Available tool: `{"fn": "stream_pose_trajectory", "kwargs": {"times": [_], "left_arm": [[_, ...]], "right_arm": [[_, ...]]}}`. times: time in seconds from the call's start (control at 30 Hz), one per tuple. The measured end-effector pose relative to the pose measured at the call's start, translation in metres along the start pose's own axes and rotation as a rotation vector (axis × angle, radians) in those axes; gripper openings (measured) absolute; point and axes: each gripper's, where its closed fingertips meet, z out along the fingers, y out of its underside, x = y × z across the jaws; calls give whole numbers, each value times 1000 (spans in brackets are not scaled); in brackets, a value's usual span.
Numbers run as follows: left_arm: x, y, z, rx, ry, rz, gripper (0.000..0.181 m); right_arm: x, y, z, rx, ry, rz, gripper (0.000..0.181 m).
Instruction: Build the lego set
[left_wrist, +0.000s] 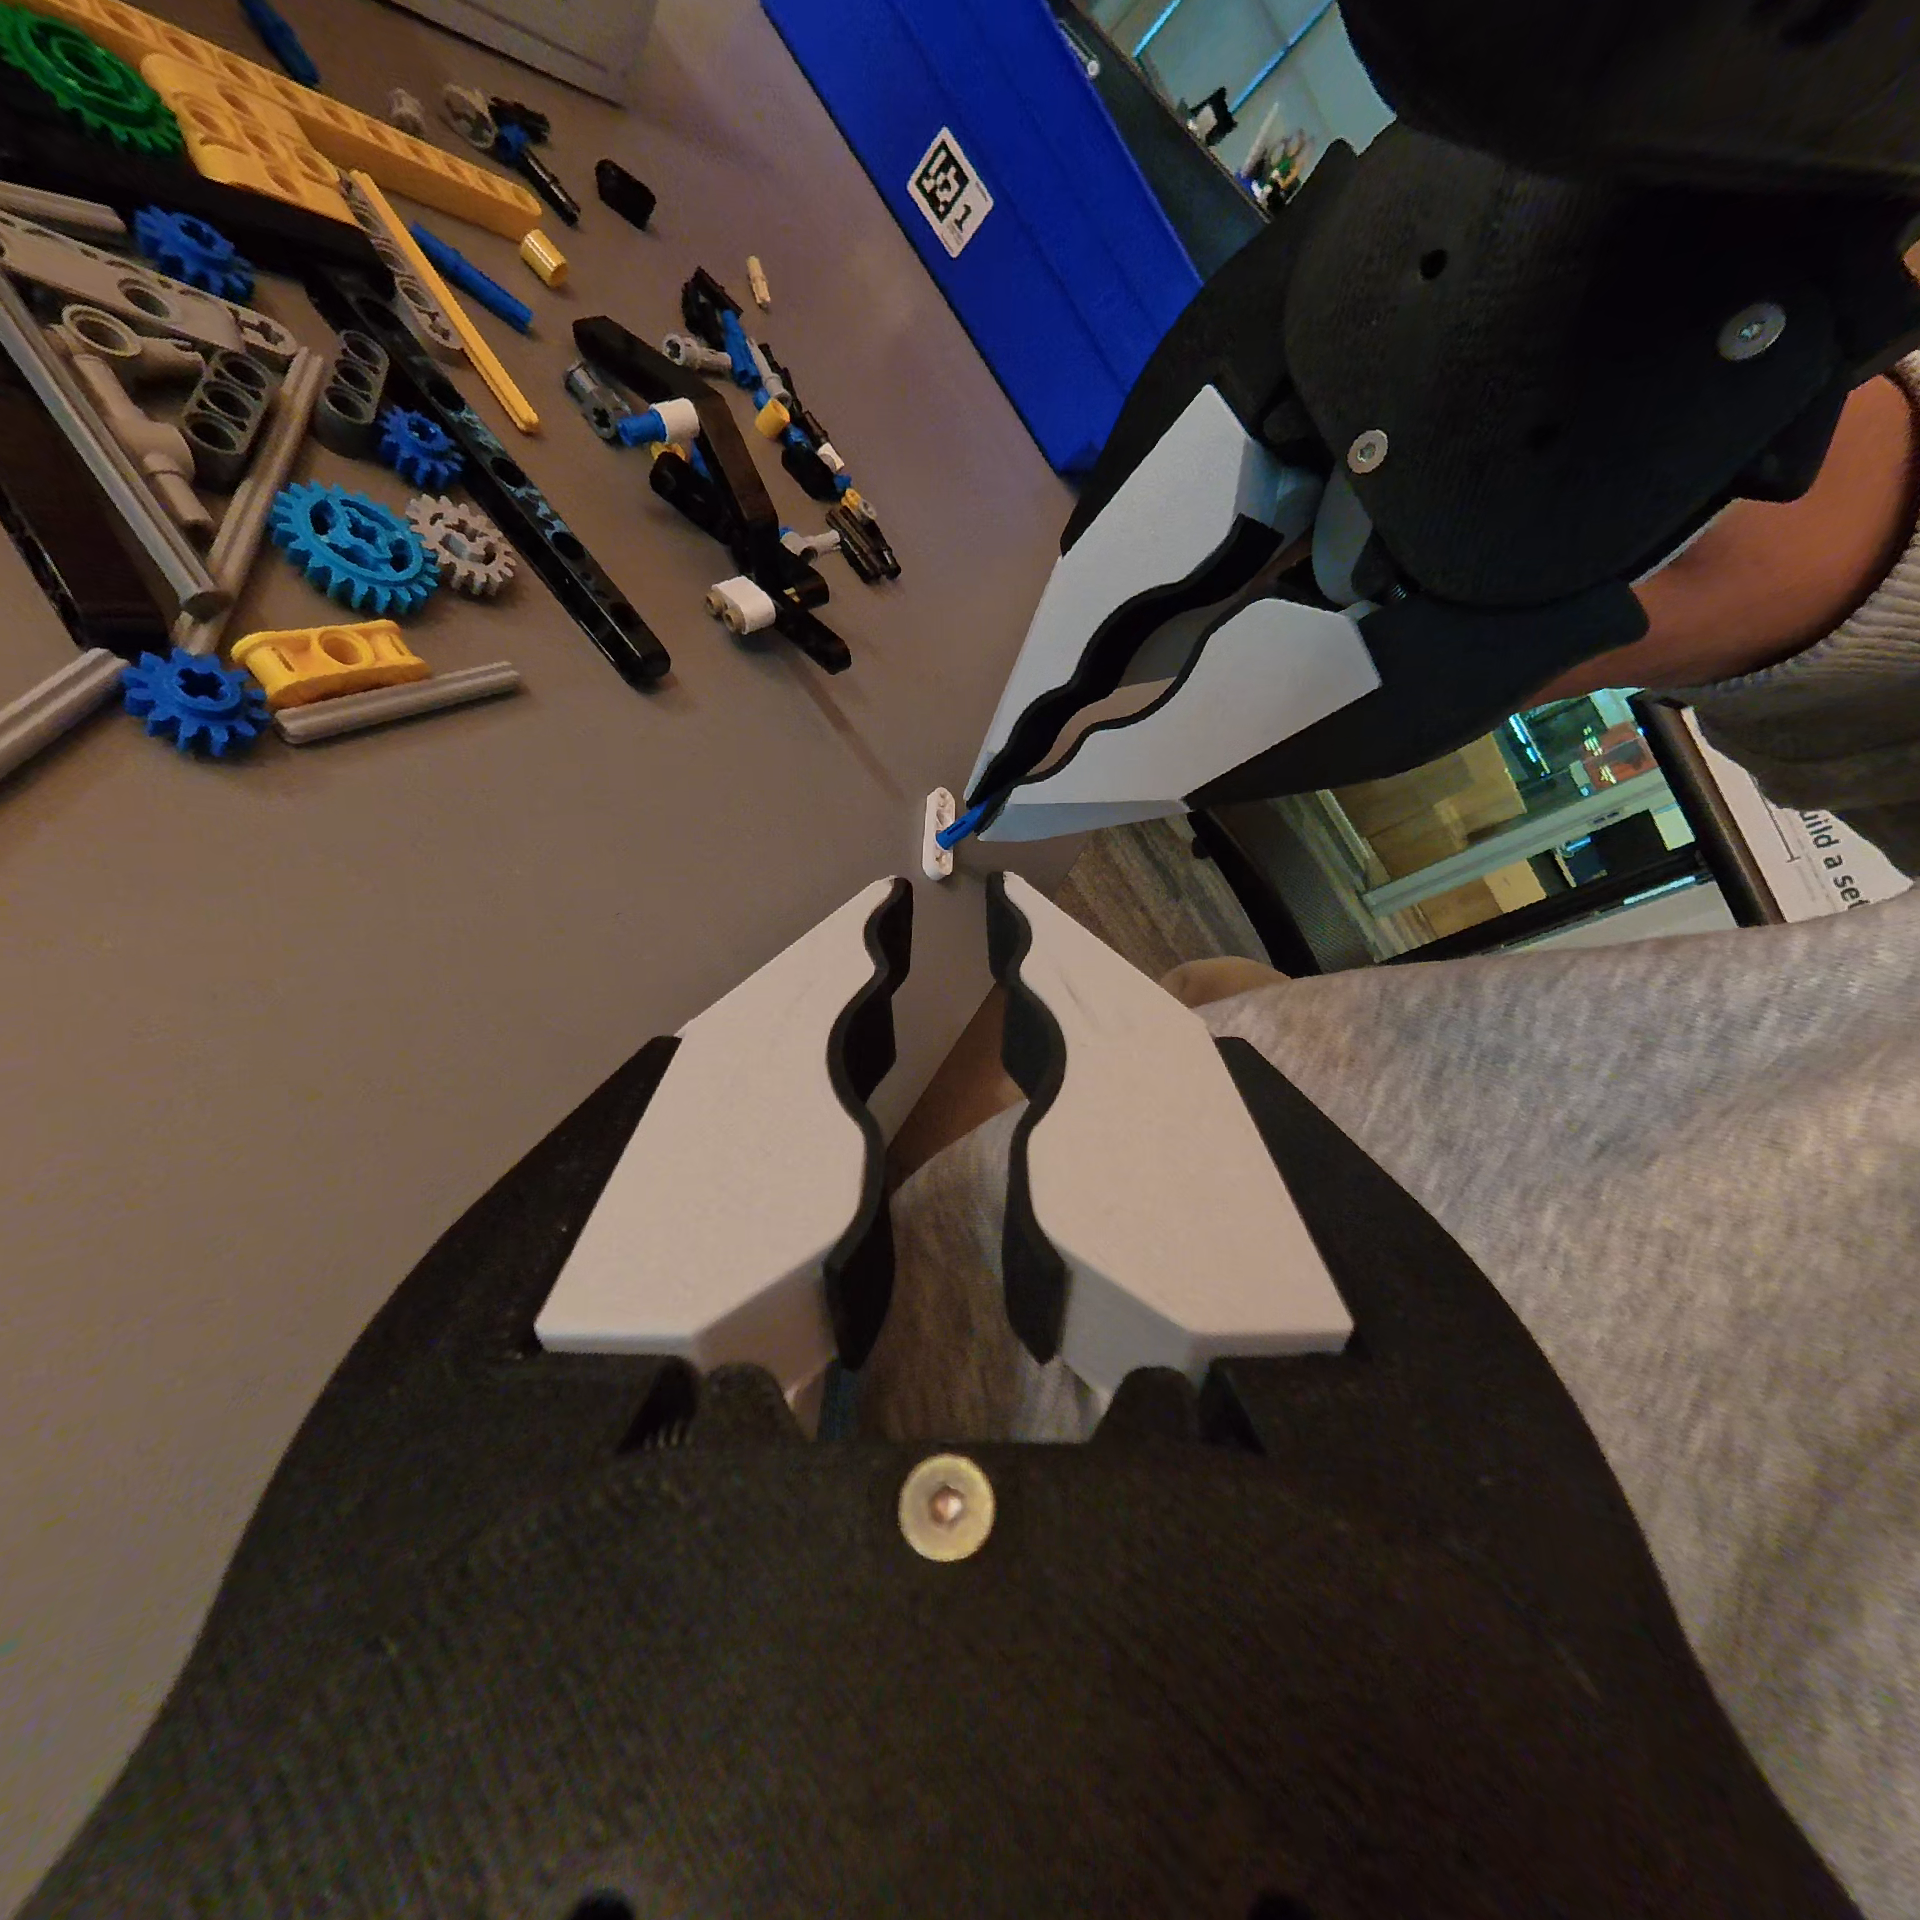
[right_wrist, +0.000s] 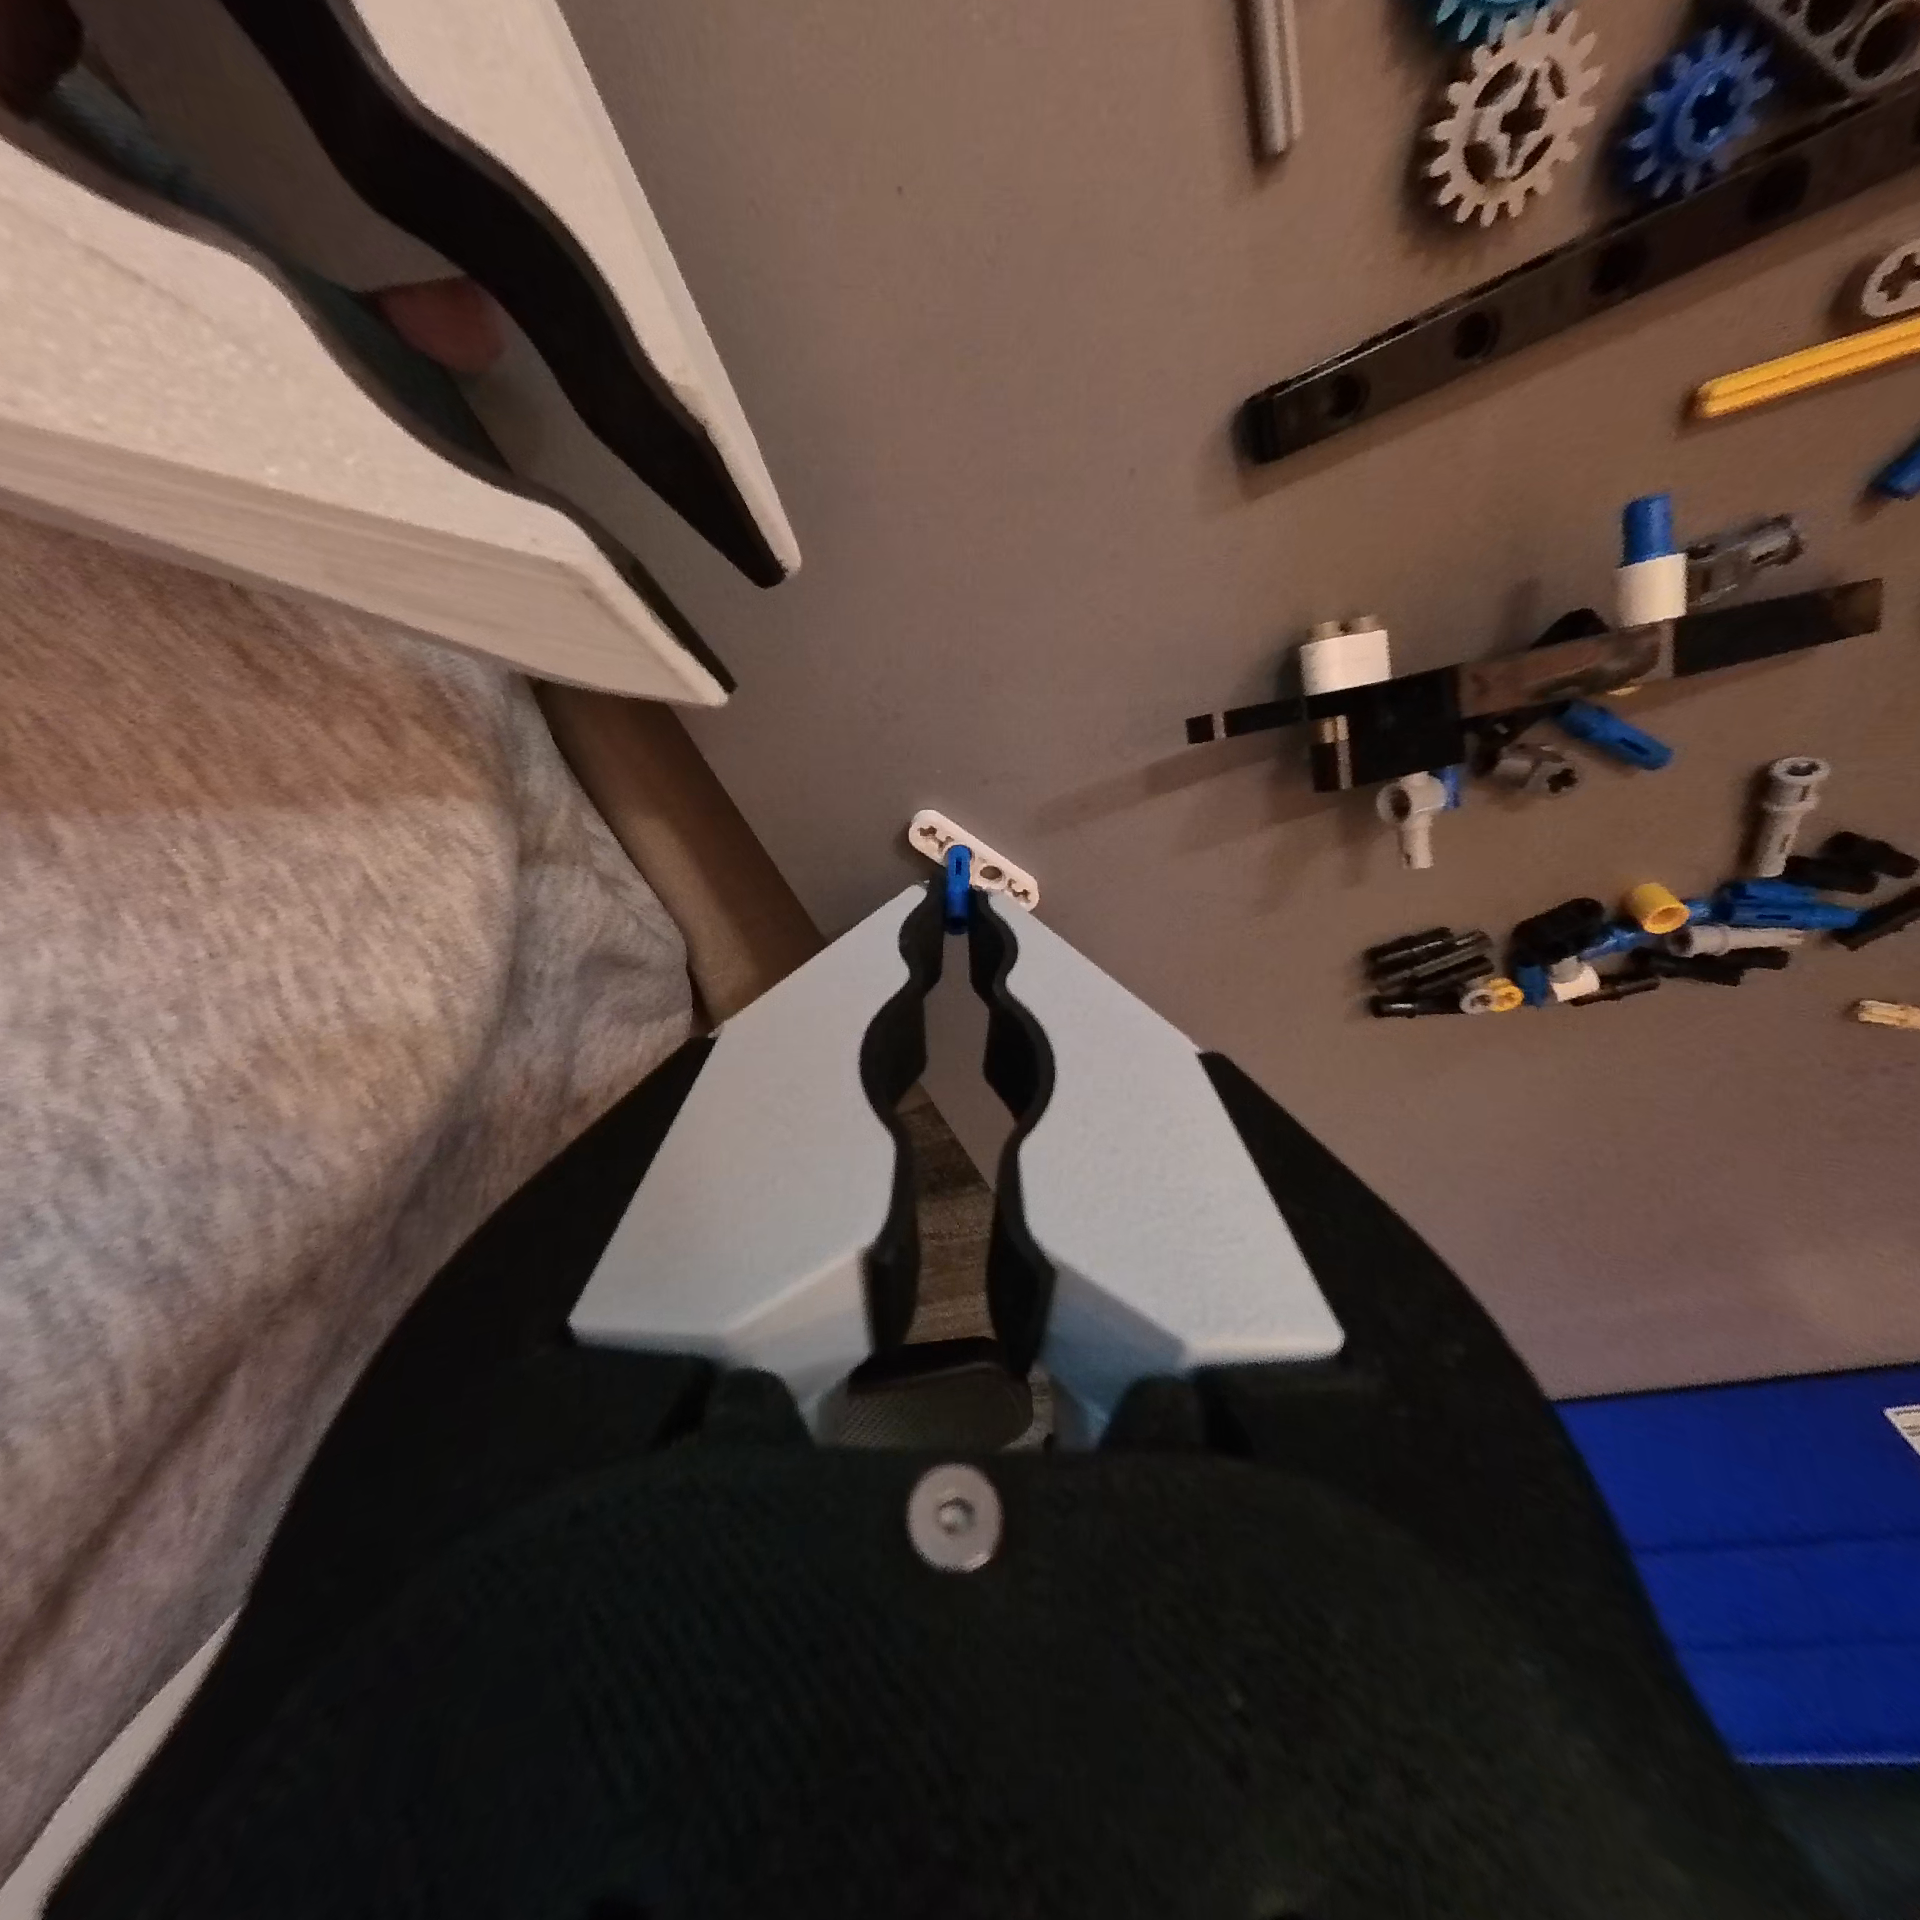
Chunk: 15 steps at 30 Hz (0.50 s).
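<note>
- A white sticker (left_wrist: 950, 191) with a black square-pattern code sat on the blue bin (left_wrist: 997, 239) at the far side of the table; the small print under the code was too small to read.
- A white sheet (left_wrist: 1813, 852) beyond the table edge, by the person's sleeve, carried a line of dark print, cut off by the sleeve.
- A white label (right_wrist: 1899, 1434) showed at the edge of the blue bin in the right wrist view, its print too small to read.
</note>
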Motion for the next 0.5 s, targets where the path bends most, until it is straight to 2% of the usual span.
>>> {"fn": "stream_pose_trajectory", "kwargs": {"times": [0.5], "left_arm": [[0, 1, 1, -4, -6, 4, 13]], "right_arm": [[1, 1, 2, 12, -8, 13, 2]]}}
